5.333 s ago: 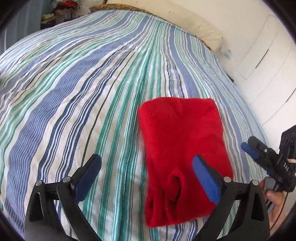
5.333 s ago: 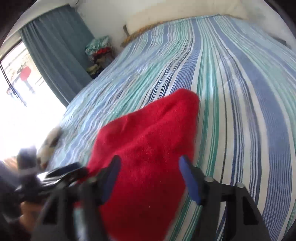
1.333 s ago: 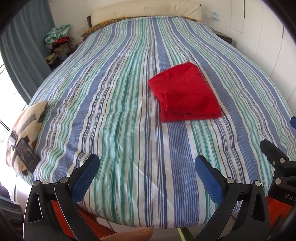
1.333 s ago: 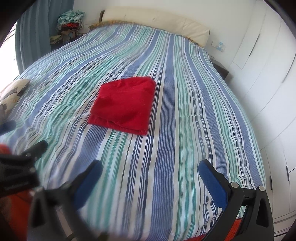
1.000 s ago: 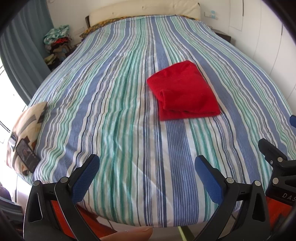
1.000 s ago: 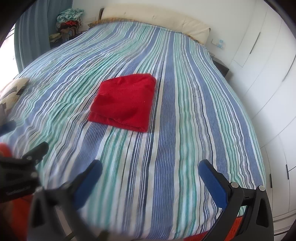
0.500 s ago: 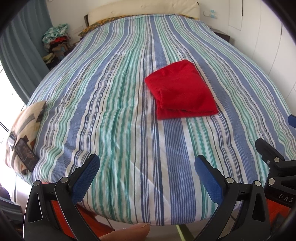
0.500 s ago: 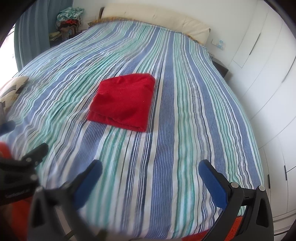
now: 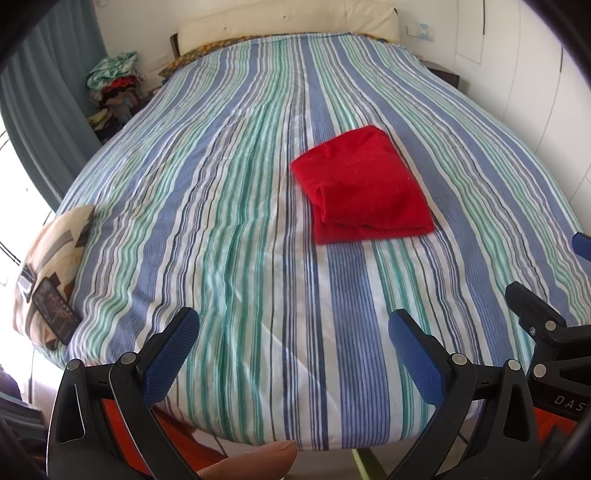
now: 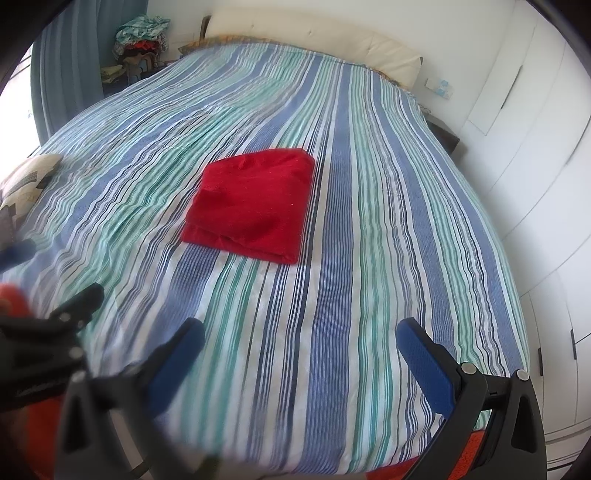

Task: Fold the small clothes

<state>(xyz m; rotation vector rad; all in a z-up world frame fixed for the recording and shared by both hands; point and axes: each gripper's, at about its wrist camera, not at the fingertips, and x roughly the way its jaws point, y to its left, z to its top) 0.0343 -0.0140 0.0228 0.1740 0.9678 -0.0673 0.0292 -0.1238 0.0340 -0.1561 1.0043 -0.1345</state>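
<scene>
A red garment (image 9: 364, 186) lies folded in a compact rectangle on the striped bedspread (image 9: 229, 206), right of the bed's middle. It also shows in the right wrist view (image 10: 251, 205). My left gripper (image 9: 291, 332) is open and empty, held back over the bed's near edge, well short of the garment. My right gripper (image 10: 301, 341) is open and empty, also back near the foot of the bed. Each gripper's body shows at the edge of the other's view.
A patterned cushion (image 9: 51, 258) with a dark phone-like object lies at the bed's left edge. A cream headboard pillow (image 9: 288, 22) is at the far end. White wardrobe doors (image 10: 535, 155) run along the right. A clothes pile (image 9: 112, 85) and a curtain stand at the far left.
Since 5.3 s ago both grippers have pulled back from the folded red garment to the foot of the bed. Over the last second the views barely shift and the garment lies still.
</scene>
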